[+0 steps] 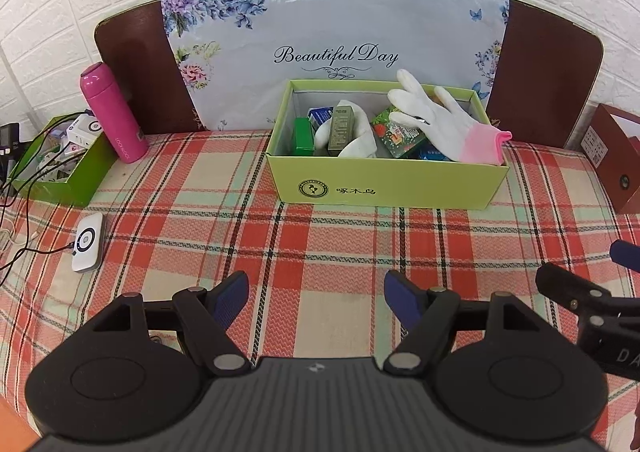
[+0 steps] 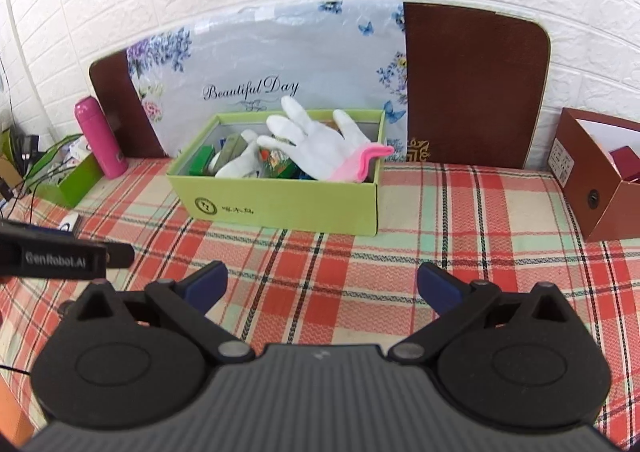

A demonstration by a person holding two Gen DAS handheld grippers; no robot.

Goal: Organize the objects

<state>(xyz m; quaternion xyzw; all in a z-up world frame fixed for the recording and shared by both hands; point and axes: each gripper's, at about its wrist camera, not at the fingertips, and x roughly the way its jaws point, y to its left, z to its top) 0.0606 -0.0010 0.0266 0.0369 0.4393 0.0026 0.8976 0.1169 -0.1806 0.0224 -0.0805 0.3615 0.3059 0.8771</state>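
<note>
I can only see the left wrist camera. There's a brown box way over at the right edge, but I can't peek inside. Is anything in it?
Observer: Yes. In the right wrist view the brown box is open on top, with a dark red thing inside. I can't tell what it is.
Operator: Is the right gripper holding anything? I only see a bit of it.
Observer: No. Its jaws are wide apart and empty above the plaid cloth.

Both wrist views low over tablecloth (image 1: 320,244), facing wall; share green box (image 1: 384,188) (image 2: 280,208).
</note>
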